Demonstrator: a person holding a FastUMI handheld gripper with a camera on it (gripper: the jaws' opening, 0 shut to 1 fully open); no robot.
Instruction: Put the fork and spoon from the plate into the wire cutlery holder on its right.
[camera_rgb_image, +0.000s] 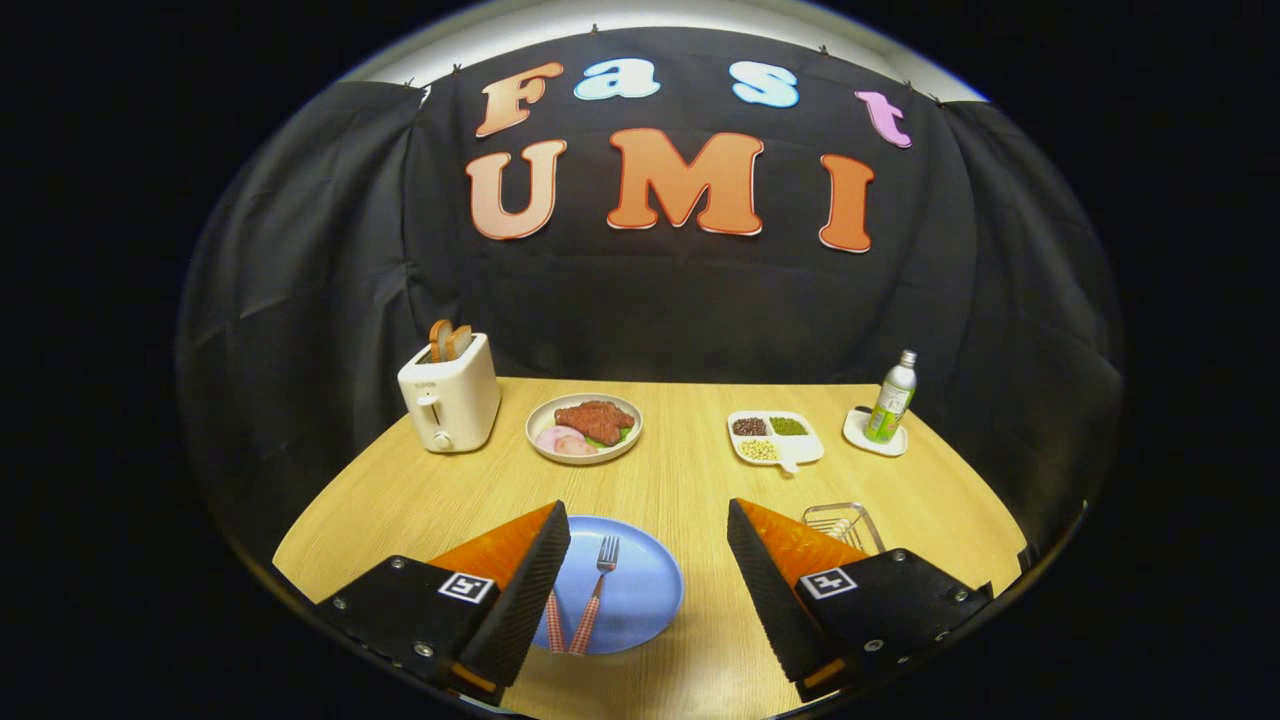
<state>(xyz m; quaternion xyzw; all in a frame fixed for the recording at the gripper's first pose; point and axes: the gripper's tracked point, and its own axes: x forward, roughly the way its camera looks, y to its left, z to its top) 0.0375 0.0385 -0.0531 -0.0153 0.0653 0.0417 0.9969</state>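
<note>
Pale wooden worktop (690, 480) stood before black cloth wall. Gripper (648, 590) hung released, grasping nothing, fingers wide apart. Round blue plate (640, 590) lay between fingers, nearer left one. Fork with red checked handle (596, 595) on plate; second checked handle (553, 622) beside it, likely spoon, bowl hidden. Clear wire cutlery holder (842, 524) at plate's 2 o'clock, behind right finger. Best approach: straddle fork handle crosswise, descend until tips nearly met plate, clench mid-handle.

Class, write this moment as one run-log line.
gripper: open, above plate | fork, spoon: on plate | wire cutlery holder: empty

Light wood-grain table (680, 480) stands against a black cloth wall (650, 300); a pale ceiling strip (620, 15) shows above.
</note>
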